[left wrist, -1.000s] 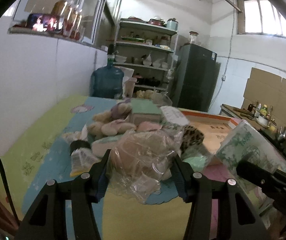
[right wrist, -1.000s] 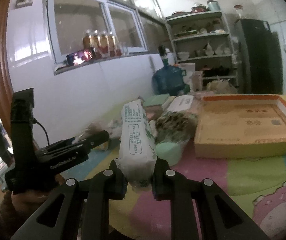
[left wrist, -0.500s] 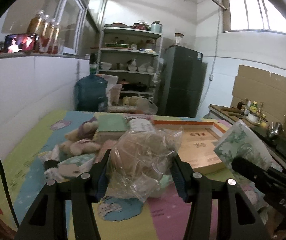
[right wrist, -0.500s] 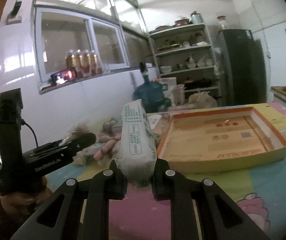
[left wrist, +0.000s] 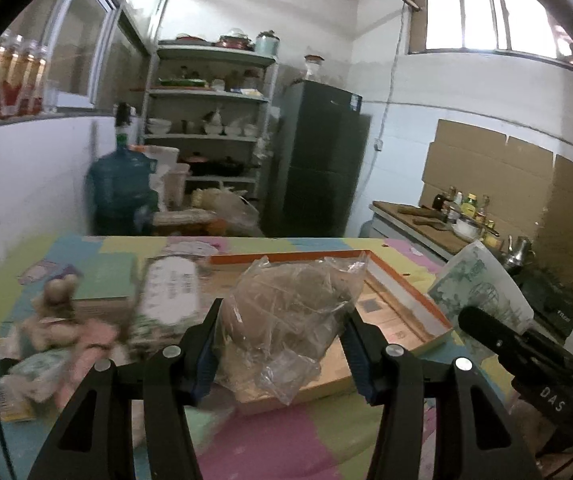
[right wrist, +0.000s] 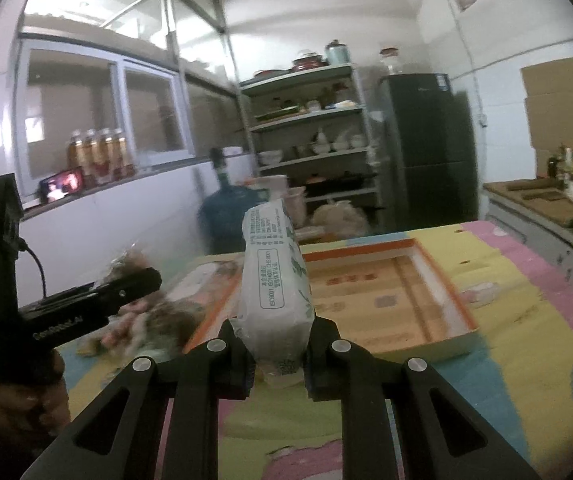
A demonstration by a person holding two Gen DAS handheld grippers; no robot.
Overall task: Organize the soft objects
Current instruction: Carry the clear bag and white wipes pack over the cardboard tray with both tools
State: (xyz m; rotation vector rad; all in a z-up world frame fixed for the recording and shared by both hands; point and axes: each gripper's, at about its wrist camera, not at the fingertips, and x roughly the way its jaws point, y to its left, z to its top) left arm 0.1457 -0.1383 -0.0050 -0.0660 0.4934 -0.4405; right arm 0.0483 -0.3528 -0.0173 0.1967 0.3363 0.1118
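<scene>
My left gripper [left wrist: 282, 344] is shut on a clear plastic bag with a brown soft thing inside [left wrist: 286, 316], held above the table in front of the shallow orange-rimmed cardboard tray [left wrist: 410, 300]. My right gripper [right wrist: 276, 346] is shut on a white tissue pack with green print [right wrist: 274, 280], held upright above the table; the pack also shows in the left wrist view [left wrist: 482, 288]. The tray [right wrist: 450, 292] lies just beyond it. A heap of soft toys and packets [left wrist: 66, 328] lies left of the tray.
A colourful patchwork cloth [right wrist: 526, 280] covers the table. Behind it stand a blue water jug [left wrist: 120, 184], a shelf rack of dishes [left wrist: 210, 120] and a dark fridge [left wrist: 322, 160]. A counter with bottles [left wrist: 454, 212] is at right. The white wall runs along the left.
Both grippers have risen and swung right with their loads, from over the heap of soft things towards the cardboard tray. Both grips are unchanged.
</scene>
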